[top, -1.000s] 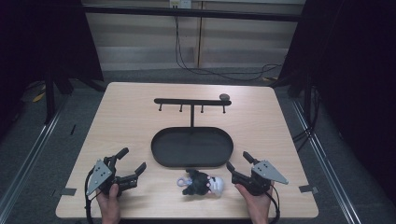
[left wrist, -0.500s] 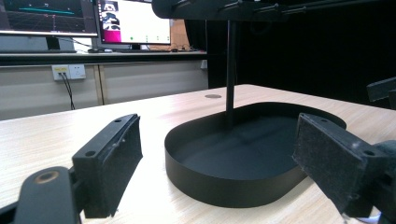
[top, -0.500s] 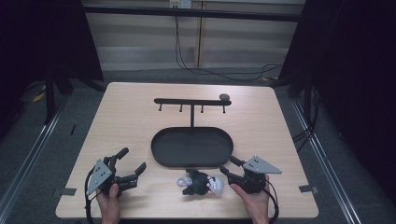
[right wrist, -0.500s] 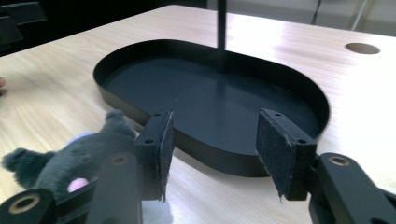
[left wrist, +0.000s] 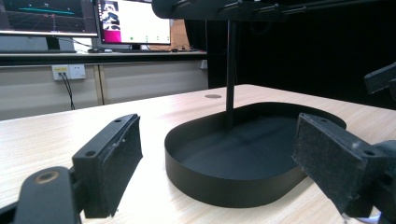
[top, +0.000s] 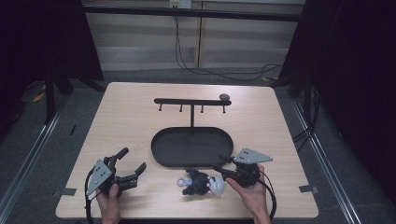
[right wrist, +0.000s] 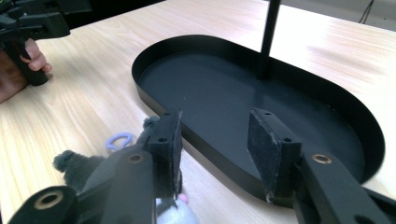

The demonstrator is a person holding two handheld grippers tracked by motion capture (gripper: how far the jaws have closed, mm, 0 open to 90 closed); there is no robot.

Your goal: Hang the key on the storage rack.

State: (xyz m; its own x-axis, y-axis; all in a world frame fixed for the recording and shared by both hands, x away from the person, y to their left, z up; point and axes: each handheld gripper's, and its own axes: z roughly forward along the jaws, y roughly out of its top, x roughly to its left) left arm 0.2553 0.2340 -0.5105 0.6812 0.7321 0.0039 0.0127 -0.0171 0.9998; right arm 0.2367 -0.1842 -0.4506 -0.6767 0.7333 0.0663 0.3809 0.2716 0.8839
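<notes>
Plush toy (right wrist: pixel 93 172) partly hidden behind right tongs (right wrist: pixel 215 140); stand crossbar (left wrist: pixel 224 7) cut by top edge.

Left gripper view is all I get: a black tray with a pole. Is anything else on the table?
Observer: Yes. A small dark plush toy with a lilac loop lies on the table, just in front of the tray.
Operator: Is anybody holding it?
Observer: No. The right gripper is next to it with its fingers open. The toy sits beside one finger, not between them.
</notes>
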